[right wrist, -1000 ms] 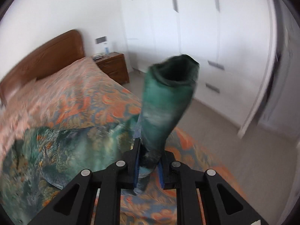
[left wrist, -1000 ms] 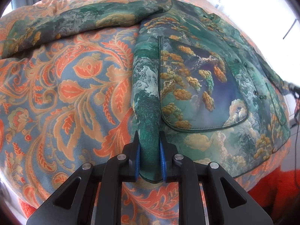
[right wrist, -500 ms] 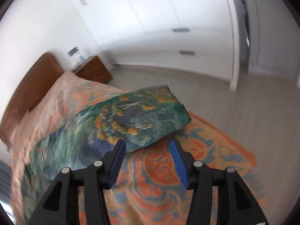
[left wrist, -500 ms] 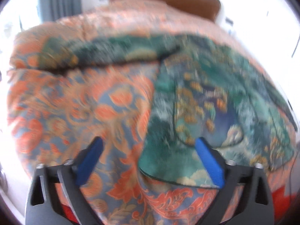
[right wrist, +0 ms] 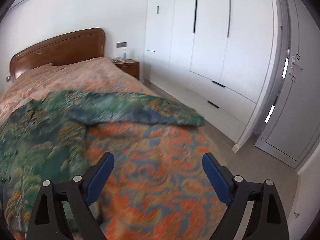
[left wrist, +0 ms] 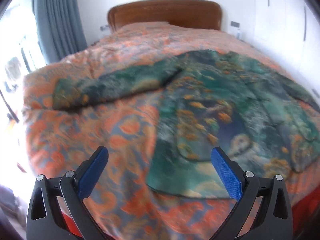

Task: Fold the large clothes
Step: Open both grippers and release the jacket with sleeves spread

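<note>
Lying Flat: Green Printed Jacket Spread Across the Bed, Both Grippers Empty

Sprawling over the orange-and-blue floral bedspread (left wrist: 124, 132), the large green jacket with a painted landscape and gold-leaf print (left wrist: 230, 108) lies face up on the foot half of the bed. One sleeve (left wrist: 112, 86) stretches out toward the side with the grey-blue curtain (left wrist: 58, 18); the other sleeve (right wrist: 140, 110) reaches toward the bed's edge on the side of the white wardrobe (right wrist: 210, 40). A rounded patch pocket (left wrist: 212, 128) shows on the jacket's front, and the hem lies near the foot of the bed.

The left gripper (left wrist: 160, 170) hangs above the hem corner with its blue-padded fingers (left wrist: 226, 174) spread wide; the jacket is seen between them but they do not touch it. The right gripper (right wrist: 158, 178) hovers over bare bedspread beside the jacket's body, its blue pads (right wrist: 101, 178) also far apart with nothing between them. Both sets of jaws have just been opening; the right has widened further in the last moments.

Beyond the bed stand a brown wooden headboard (right wrist: 58, 50) and a small wooden nightstand (right wrist: 128, 68). Both views are blurred.
</note>
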`<act>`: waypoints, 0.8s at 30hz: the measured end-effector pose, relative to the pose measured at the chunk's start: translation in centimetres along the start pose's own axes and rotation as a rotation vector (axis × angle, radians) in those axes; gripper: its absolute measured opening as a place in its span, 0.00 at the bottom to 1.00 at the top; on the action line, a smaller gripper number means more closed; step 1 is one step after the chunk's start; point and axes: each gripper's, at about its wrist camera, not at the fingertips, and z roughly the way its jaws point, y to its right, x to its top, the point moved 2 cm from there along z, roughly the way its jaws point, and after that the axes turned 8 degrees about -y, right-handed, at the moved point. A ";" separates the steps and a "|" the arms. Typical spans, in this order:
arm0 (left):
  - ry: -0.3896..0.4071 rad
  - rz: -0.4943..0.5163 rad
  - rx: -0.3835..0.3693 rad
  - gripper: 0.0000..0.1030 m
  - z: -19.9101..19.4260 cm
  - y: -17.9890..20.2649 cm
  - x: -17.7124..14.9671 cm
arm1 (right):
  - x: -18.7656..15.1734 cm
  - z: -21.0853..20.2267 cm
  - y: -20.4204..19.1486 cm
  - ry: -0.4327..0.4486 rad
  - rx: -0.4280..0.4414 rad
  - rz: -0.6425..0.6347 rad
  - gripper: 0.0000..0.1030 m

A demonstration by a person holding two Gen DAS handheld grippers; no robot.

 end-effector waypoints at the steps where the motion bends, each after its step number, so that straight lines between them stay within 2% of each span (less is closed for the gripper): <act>1: -0.007 -0.008 -0.013 0.99 -0.1 0.2 -0.4 | -1.0 -0.6 -0.9 -0.001 0.015 -0.010 0.89; 8: 0.010 -0.035 -0.030 0.99 -1.5 0.3 -2.6 | -6.5 -3.9 -6.3 -0.005 0.125 -0.018 0.89; 12: 0.064 -0.075 -0.036 0.99 -3.0 -0.6 -2.6 | -8.4 -4.9 -9.0 -0.012 0.186 -0.072 0.89; 18: 0.101 -0.111 -0.025 0.99 -3.6 -1.0 -2.5 | -8.7 -6.6 -11.1 0.057 0.215 -0.161 0.89; 20: 0.098 -0.104 -0.014 0.99 -3.3 -0.8 -2.4 | -8.4 -7.3 -11.3 0.097 0.261 -0.178 0.89; 22: 0.088 -0.093 -0.031 0.99 -2.8 -0.5 -2.4 | -8.1 -7.7 -11.4 0.135 0.331 -0.194 1.00; 24: 0.074 -0.085 -0.054 0.99 -2.5 -0.2 -2.5 | -8.1 -7.6 -11.8 0.124 0.413 -0.217 1.00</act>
